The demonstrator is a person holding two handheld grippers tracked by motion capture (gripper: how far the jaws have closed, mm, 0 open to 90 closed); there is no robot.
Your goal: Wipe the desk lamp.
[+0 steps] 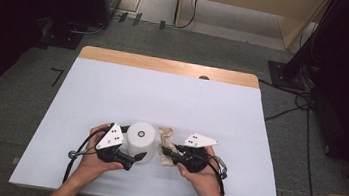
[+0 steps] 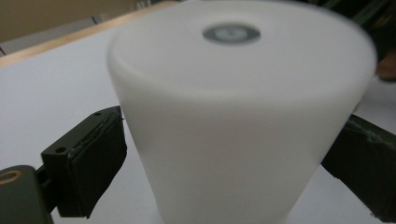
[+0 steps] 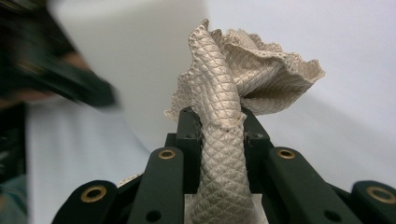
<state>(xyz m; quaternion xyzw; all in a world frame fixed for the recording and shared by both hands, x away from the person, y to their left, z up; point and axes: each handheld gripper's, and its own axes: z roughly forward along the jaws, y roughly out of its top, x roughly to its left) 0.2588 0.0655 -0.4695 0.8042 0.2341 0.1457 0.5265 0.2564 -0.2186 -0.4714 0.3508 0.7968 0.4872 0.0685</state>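
1. The table (image 1: pixel 112 95) is a wide rectangular top under a smooth white covering, with a strip of bare pale wood along its far edge. Grey carpet surrounds it.

2. The white cylinder (image 1: pixel 141 138), a plain matte plastic-looking tub with a small grey round mark on its top, stands upright on the near middle of the table, between the two hands. In the left gripper view (image 2: pixel 238 116) it looms close and slightly blurred.

3. The left gripper (image 1: pixel 139 156), black with a grey three-cornered plate on top, lies level in the person's left hand (image 1: pixel 96 161) just left of the cylinder. Its jaws straddle the cylinder's lower wall. A thin gap seems to show at the left pad (image 2: pixel 93 161), though blur makes that hard to be sure of; the right pad sits at the cylinder's edge. I read the fingers as released, not pressing.

4. The right gripper (image 1: pixel 165 152), also black with a grey plate, sits in the person's right hand (image 1: pixel 201 174) just right of the cylinder, pointing towards it.

5. The beige quilted cloth (image 3: pixel 233 93), with a diamond-stitch weave and a frilled edge, is bunched and clamped tight between the right gripper's jaws, its free end flaring above them. In the high view (image 1: pixel 165 136) it lies just beside the cylinder.
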